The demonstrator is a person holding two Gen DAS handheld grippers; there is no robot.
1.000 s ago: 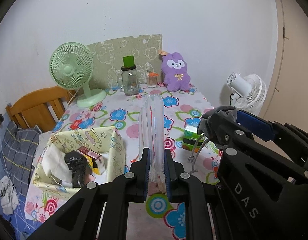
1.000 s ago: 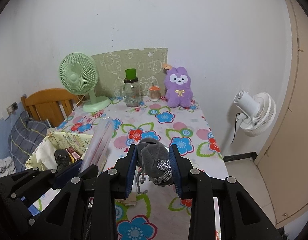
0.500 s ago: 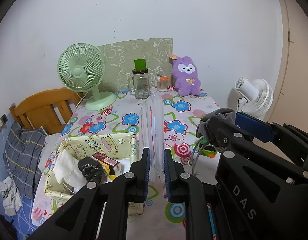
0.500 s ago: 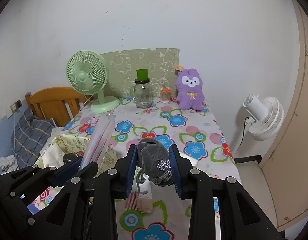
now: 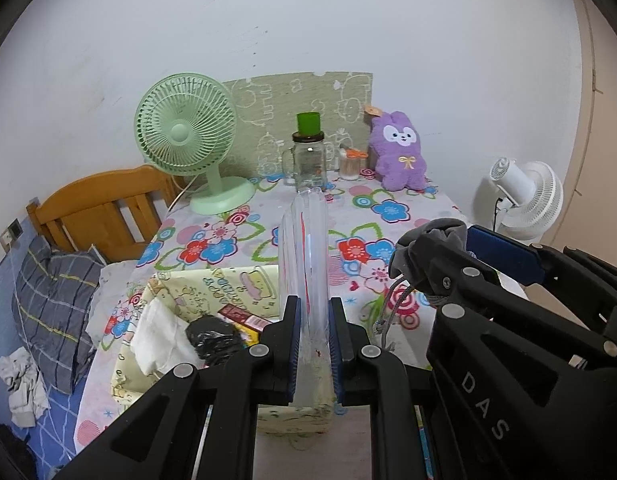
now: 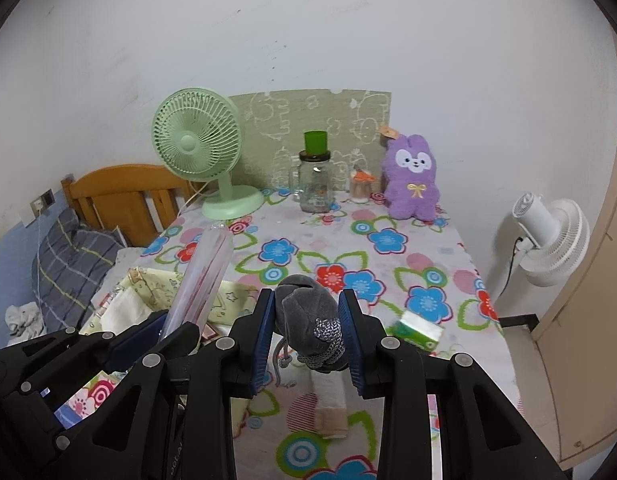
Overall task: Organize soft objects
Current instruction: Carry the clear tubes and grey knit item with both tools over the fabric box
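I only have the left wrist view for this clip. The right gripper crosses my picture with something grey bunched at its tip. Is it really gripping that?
Observer: Yes. In the right wrist view the right gripper is shut on a soft grey drawstring pouch, with one pad pressing on each side.
Operator: Is anything on the table near it?
Observer: A pale folded cloth strip lies on the flowered tablecloth. In that view it shows just beneath the pouch.
Operator: Is there anything else I can't see?
Observer: A small green-and-white packet lies on the tablecloth to the right of the gripper.
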